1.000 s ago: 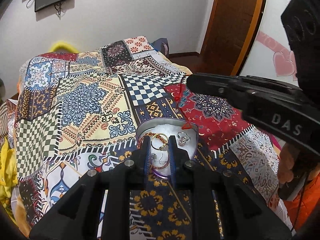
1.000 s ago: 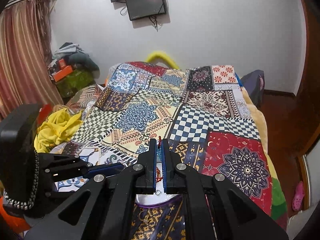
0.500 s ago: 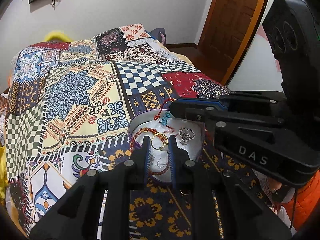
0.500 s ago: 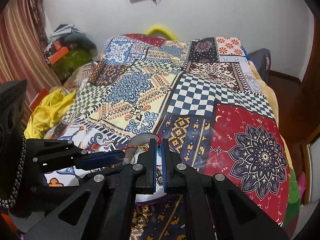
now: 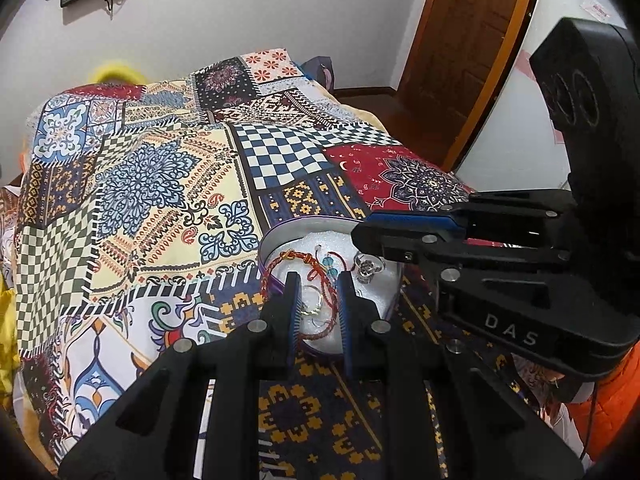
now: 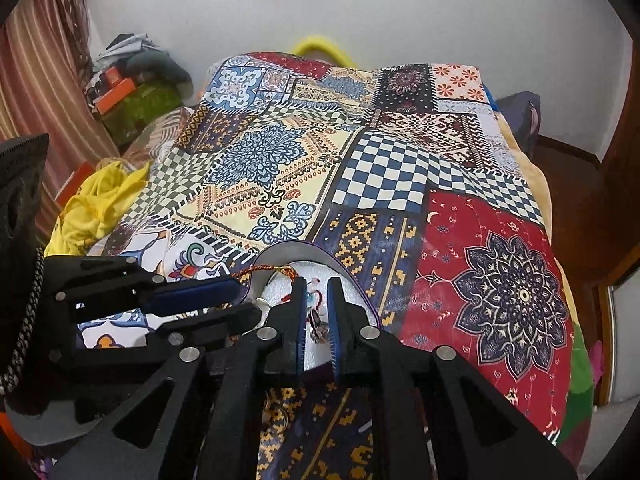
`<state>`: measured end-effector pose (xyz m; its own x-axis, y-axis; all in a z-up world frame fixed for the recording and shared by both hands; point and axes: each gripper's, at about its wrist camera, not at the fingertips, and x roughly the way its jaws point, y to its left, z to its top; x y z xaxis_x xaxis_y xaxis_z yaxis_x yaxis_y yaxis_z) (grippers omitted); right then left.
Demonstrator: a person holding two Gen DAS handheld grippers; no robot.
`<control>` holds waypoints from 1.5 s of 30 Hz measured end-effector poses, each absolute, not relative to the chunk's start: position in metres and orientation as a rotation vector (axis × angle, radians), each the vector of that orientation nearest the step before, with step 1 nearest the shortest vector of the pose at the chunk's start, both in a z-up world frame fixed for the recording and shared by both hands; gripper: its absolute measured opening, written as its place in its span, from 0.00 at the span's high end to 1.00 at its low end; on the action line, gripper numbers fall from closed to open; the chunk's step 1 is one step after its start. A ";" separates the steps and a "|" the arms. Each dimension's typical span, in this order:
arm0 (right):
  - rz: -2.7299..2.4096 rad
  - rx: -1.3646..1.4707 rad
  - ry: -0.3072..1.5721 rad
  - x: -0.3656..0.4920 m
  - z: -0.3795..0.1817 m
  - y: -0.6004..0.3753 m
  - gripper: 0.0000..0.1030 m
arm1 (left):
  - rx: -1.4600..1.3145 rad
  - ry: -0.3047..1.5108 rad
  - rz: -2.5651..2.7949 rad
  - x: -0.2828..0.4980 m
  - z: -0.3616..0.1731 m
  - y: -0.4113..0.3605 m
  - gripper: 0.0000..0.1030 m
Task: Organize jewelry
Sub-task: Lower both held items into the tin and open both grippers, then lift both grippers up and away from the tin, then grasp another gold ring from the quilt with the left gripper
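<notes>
Silver ring [image 5: 366,267] shows only from the left tool [image 5: 318,280]; both tools slightly parted, holding nothing.

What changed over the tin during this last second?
The right gripper came down over the tin with a red cord bracelet pinched in it. Its jaws have just been opening, and the bracelet with its blue beads now lies in the tin. The left gripper stayed put, jaws slightly apart over the tin's near edge. The silver ring and the quilt look unchanged.
</notes>
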<state>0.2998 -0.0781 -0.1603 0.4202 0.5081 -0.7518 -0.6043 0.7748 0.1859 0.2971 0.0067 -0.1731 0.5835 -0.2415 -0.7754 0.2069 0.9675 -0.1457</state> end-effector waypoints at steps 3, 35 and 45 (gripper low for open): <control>0.689 -0.130 0.881 0.293 -0.154 -0.081 0.89 | -0.035 0.902 -0.257 0.292 -0.167 0.006 0.82; 0.558 -0.127 0.861 0.229 -0.166 -0.135 0.66 | -0.031 1.012 -0.274 0.248 -0.199 -0.018 0.67; 0.565 -0.103 0.897 0.228 -0.183 -0.143 0.66 | -0.072 1.044 -0.288 0.264 -0.214 -0.022 0.67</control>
